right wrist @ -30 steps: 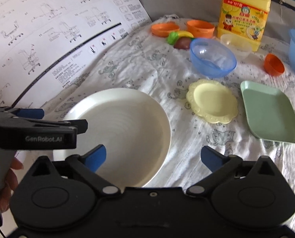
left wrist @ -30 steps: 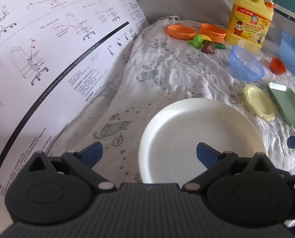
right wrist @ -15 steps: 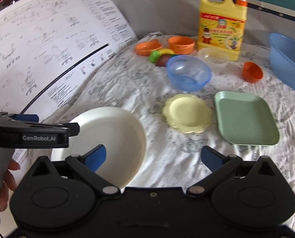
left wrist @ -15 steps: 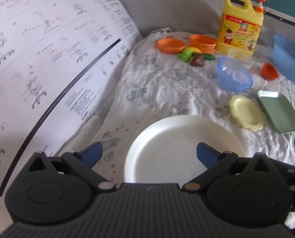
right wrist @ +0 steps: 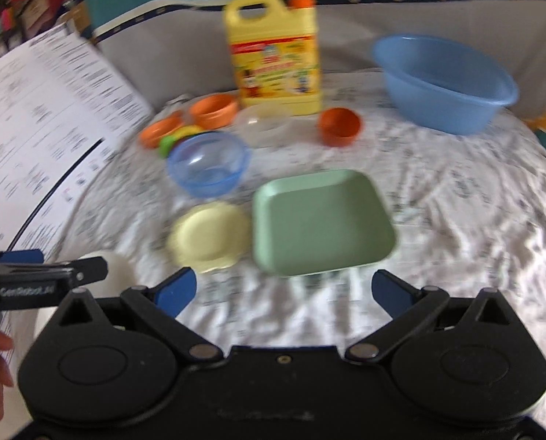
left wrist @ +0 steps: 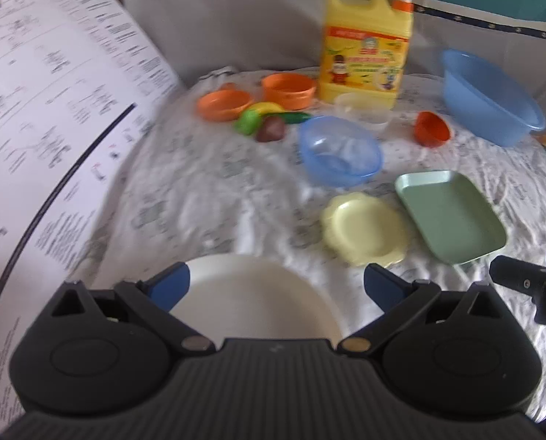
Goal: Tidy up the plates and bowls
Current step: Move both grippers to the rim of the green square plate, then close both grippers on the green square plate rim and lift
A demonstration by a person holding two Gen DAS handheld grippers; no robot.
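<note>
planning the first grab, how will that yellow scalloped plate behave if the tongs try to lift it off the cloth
The yellow scalloped plate looks like thin plastic, so probably light and stiff. It lies flat on the wrinkled cloth, so its low rim may be hard to get under and it may slide instead. It sits close beside the green tray, which may get nudged.

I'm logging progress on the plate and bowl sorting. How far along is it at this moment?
Nothing looks stacked yet. The white plate, yellow plate, green tray and blue bowl all lie separately on the cloth. Nothing is in hand: the left gripper and right gripper are both open and empty. All the gathering remains.
</note>
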